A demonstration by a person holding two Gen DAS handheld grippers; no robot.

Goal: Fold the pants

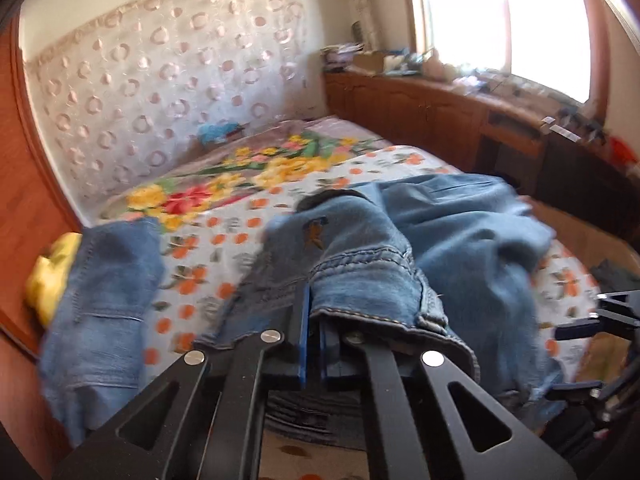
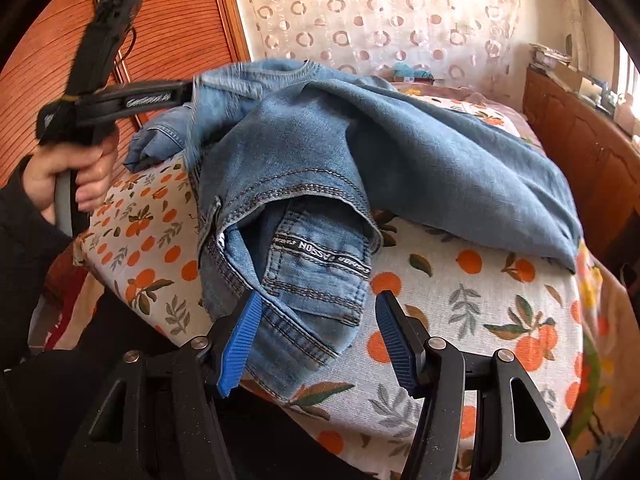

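One pair blue denim pants (image 2: 304, 168) | crumpled | waistband lifted

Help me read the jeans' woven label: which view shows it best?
The right wrist view: the label lies unblurred on the jeans, ahead of the open right tongs. The left wrist view shows only blurred denim, no label.
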